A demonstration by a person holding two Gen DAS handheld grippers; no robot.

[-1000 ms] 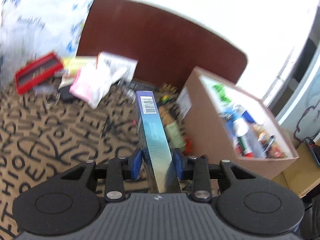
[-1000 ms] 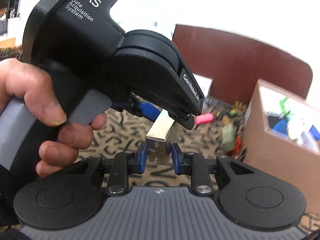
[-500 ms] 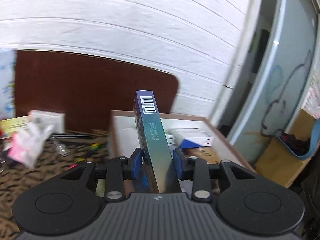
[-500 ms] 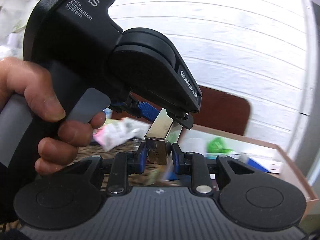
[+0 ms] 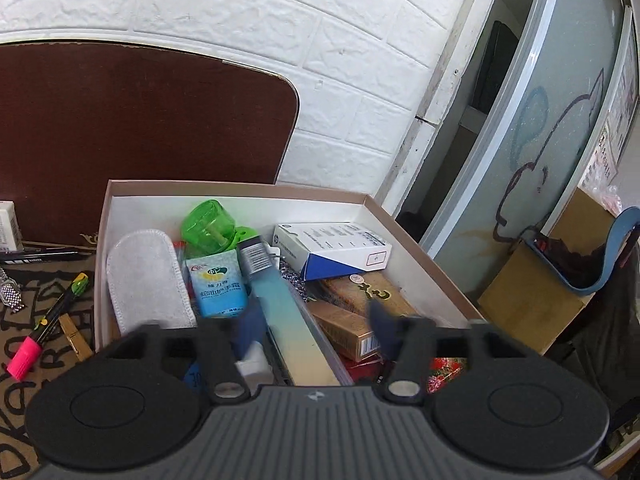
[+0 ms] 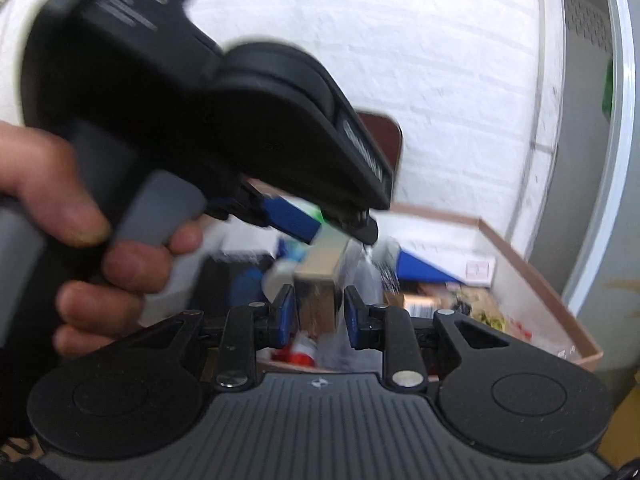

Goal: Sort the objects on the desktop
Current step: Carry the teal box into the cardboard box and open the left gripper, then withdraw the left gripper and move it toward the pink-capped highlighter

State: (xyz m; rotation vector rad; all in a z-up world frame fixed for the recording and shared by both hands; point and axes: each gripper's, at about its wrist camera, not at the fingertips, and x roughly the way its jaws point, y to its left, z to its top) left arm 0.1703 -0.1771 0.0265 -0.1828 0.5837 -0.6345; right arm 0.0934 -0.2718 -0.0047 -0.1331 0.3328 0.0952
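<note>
My left gripper is open above the cardboard box, jaws wide and blurred. The long blue-green carton lies loose between them, slanting down into the box among several items. In the right wrist view the left gripper hangs over the same carton. My right gripper has its jaws slightly apart around the carton's near end; the blur hides whether the pads touch it.
The box holds a white pad, a green sharpener, a blue-white carton and brown packs. A pink-capped highlighter lies on the patterned cloth at left. A brown board leans on the white brick wall.
My left gripper opened and let go of the long carton, which dropped slanting into the box. Both grippers moved over the box. The right jaws widened slightly.
</note>
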